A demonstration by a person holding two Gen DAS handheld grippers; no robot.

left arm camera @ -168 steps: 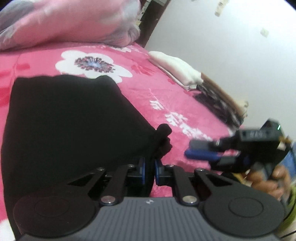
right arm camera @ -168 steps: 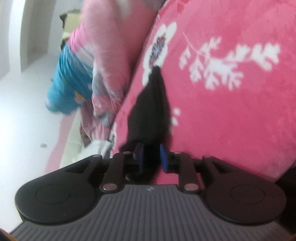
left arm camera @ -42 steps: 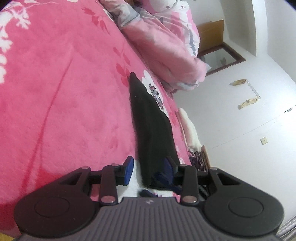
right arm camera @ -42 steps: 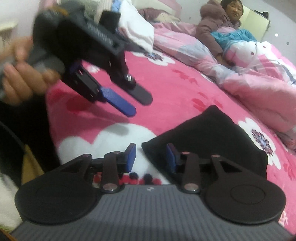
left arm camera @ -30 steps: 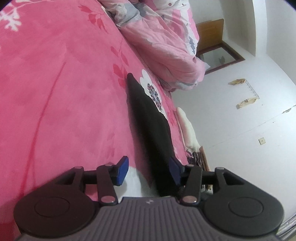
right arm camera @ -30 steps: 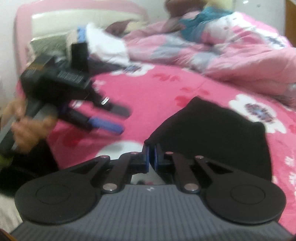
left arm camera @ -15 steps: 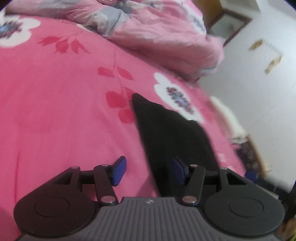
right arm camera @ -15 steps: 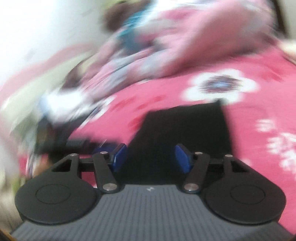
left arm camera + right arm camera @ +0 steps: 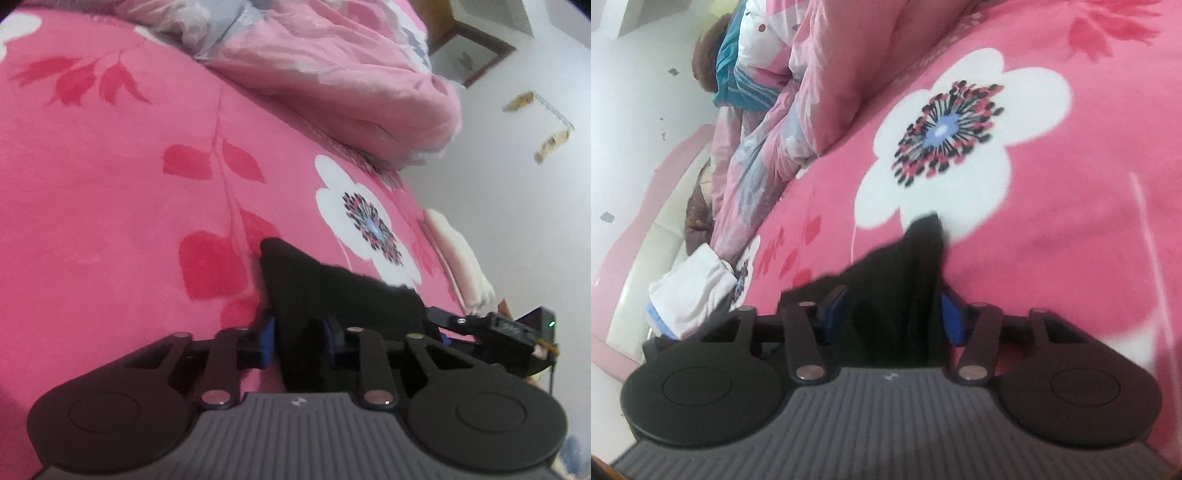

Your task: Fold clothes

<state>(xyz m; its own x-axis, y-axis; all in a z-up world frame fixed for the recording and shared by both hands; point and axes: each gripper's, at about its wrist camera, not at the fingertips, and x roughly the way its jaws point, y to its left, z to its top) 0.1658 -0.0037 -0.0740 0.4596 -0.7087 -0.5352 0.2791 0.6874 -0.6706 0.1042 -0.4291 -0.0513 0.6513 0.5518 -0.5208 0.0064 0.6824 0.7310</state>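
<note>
Two tools at the black garment [image 9: 332, 295], which lies folded on the bed's pink flowered blanket [image 9: 110, 184], just beside a big white flower print [image 9: 354, 229]. My left tool [image 9: 297, 341] has its blue pads apart, straddling the near edge of the garment; cloth sits between them but I cannot tell if either pad touches it. My right tool [image 9: 892, 314] is also spread wide, pads on either side of a raised ridge of the same garment [image 9: 908, 273], not clamped. In the left wrist view the right tool [image 9: 491, 332] shows at the garment's far corner. A rumpled pink quilt [image 9: 332, 66] lies beyond on the bed. A stack of folded clothes, pale piece on top [image 9: 461, 254], sits at the bed edge near the wall. Right view is somewhat blurred
</note>
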